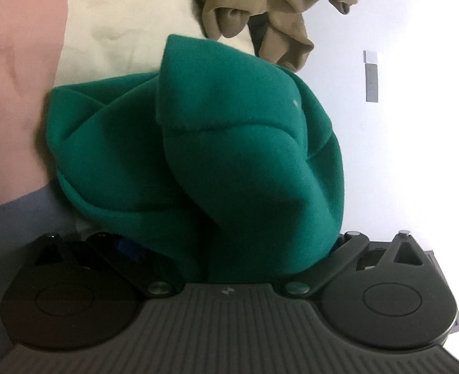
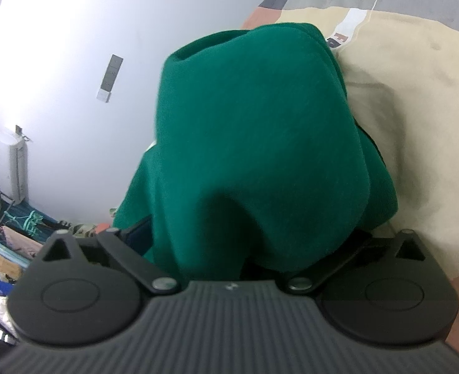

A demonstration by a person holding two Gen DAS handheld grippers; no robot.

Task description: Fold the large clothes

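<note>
Your left gripper (image 1: 226, 249) has its jaws clamped on a bunch of the green sweatshirt (image 1: 217, 143), which drapes forward over them. Your right gripper (image 2: 232, 249) likewise pinches the same garment, its folds hiding both fingertips, above the cream bedding (image 2: 416, 109).

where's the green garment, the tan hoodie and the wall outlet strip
green garment (image 1: 229, 143): left wrist view, on the bunched fold in front of the gripper
tan hoodie (image 1: 260, 3): left wrist view, on the body fabric above its cuffs
wall outlet strip (image 2: 112, 73): right wrist view, on its grey panel
</note>
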